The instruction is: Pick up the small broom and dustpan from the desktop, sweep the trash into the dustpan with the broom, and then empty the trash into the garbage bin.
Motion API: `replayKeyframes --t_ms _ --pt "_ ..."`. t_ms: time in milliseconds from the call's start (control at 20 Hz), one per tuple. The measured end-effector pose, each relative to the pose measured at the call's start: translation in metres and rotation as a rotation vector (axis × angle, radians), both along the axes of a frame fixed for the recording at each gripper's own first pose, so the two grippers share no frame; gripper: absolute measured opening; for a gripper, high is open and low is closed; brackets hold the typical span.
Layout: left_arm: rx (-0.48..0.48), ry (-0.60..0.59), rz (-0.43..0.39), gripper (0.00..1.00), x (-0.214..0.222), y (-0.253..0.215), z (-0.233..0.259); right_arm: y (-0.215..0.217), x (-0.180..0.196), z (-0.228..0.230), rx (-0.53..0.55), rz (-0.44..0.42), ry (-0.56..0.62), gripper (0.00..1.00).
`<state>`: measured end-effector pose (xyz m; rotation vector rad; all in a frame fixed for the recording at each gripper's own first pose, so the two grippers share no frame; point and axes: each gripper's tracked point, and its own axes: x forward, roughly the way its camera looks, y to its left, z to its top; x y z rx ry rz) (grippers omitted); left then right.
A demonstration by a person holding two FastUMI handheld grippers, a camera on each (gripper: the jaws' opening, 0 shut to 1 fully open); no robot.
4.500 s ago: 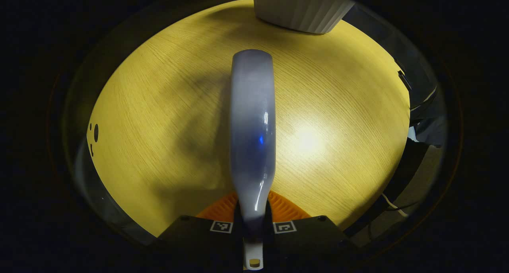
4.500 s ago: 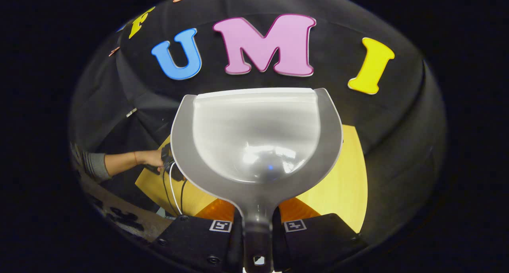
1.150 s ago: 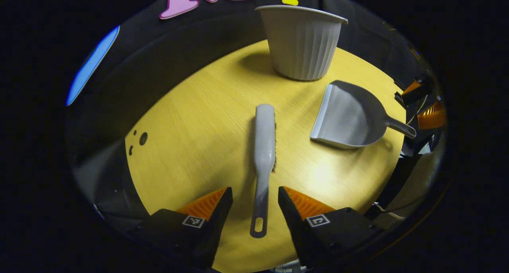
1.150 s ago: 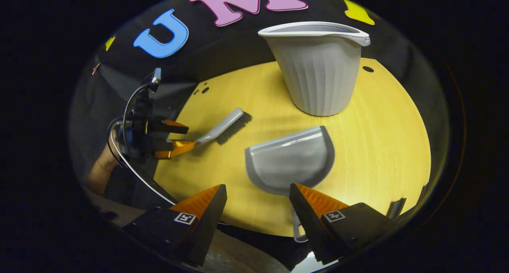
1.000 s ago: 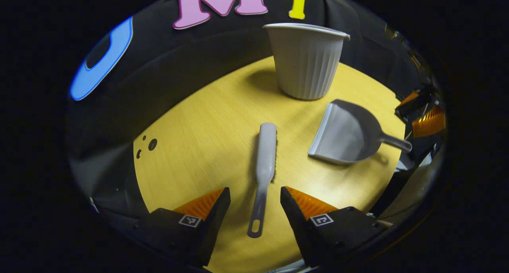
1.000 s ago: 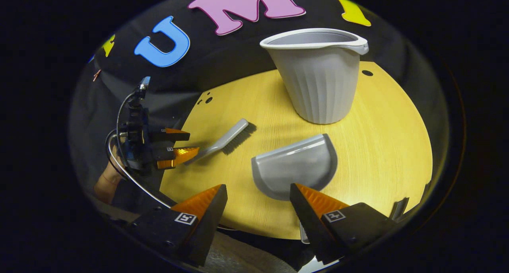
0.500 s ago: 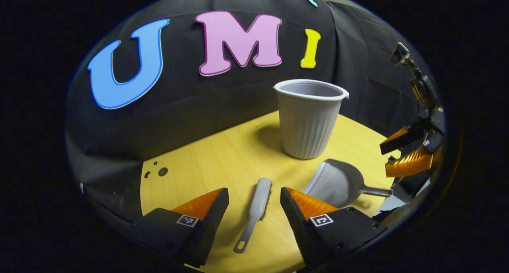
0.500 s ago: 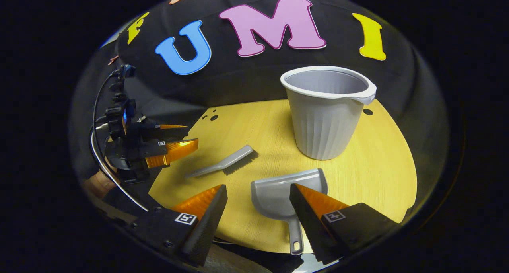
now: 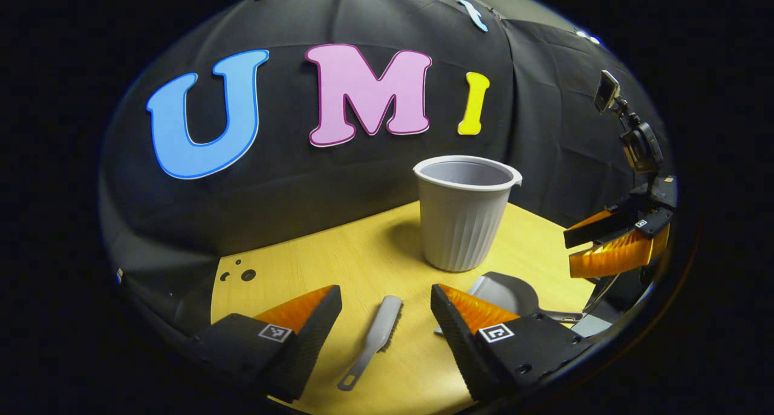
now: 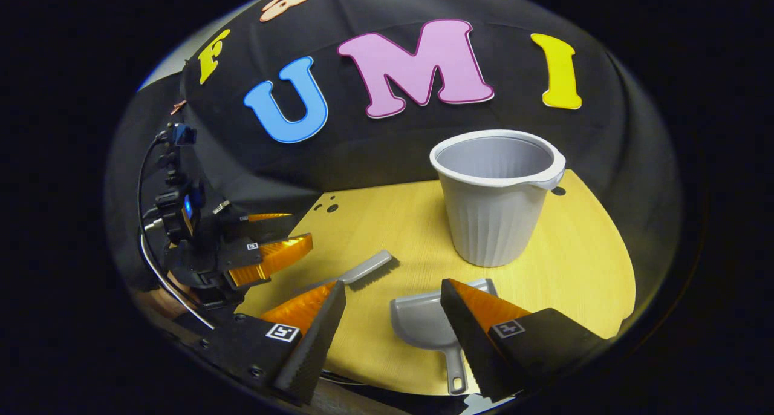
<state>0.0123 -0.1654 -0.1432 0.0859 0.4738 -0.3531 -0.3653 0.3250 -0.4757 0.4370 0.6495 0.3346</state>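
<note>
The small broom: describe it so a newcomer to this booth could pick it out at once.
Start at the yellow wooden table with the tall ribbed grey bin standing on it. In front of the bin lie two grey tools; the small broom is the left one in the right gripper view, beside the dustpan. It is the slim straight stick with bristles along one edge, not the wide scoop.

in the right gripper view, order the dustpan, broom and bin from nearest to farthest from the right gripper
1. dustpan: on the table just ahead of the right gripper, handle toward it.
2. broom: lying on the table farther out, to the left.
3. bin: standing upright beyond both, near the table's far edge, to the right.
</note>
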Motion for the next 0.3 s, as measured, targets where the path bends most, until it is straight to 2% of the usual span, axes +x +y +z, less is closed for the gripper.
replayKeyframes --t_ms 300 --pt "-0.09 -0.015 -0.001 0.96 -0.015 -0.019 0.03 -0.006 0.007 0.03 -0.067 -0.005 -0.103 0.99"
